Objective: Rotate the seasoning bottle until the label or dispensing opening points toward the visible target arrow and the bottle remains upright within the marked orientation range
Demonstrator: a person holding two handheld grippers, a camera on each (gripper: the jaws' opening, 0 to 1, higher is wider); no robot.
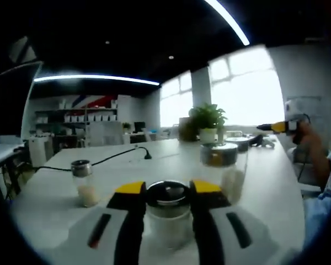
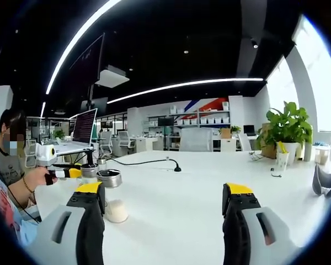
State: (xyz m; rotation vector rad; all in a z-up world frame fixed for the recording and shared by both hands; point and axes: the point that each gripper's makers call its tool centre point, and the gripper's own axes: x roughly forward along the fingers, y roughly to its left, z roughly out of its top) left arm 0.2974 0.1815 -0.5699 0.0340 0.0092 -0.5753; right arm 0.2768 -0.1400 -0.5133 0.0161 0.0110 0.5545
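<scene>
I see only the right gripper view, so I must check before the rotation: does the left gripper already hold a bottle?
Observer: Yes. In the left gripper view, the left gripper has its jaws against both sides of a bottle, at its metal cap.
Operator: Does this bottle stand upright?
Observer: Yes, it stands upright on the table.
Operator: Is anything close to it?
Observer: A second bottle stands just behind the right jaw. Whether they touch, I cannot tell.
</scene>
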